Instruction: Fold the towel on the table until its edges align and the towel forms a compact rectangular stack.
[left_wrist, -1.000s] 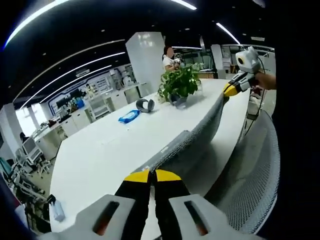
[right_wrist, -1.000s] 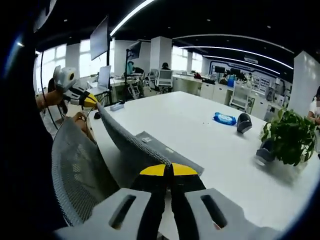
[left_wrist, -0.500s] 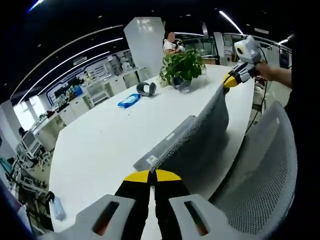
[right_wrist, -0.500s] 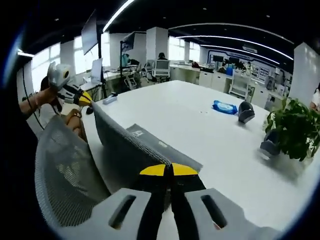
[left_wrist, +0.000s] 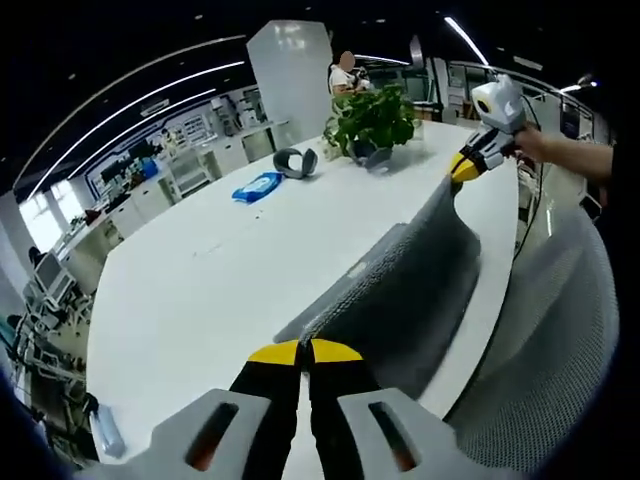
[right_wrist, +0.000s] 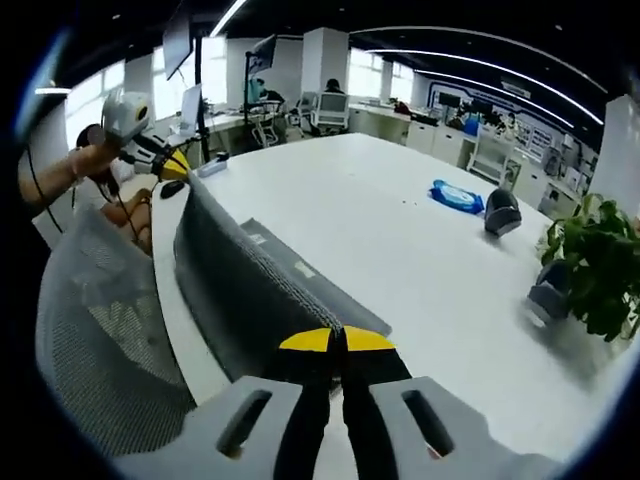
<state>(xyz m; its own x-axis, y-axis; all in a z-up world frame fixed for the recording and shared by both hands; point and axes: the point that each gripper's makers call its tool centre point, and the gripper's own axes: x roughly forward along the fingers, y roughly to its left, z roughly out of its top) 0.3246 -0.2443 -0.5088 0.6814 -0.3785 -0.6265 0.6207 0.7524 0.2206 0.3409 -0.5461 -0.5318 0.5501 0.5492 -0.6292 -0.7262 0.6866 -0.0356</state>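
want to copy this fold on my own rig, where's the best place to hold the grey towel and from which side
By its two near corners, from the table edge where the chair is. The grey towel hangs stretched between the left gripper and the right gripper, each shut on one corner of the same edge. Its far part lies flat on the white table, so lifting those corners lets it swing over as one sheet.
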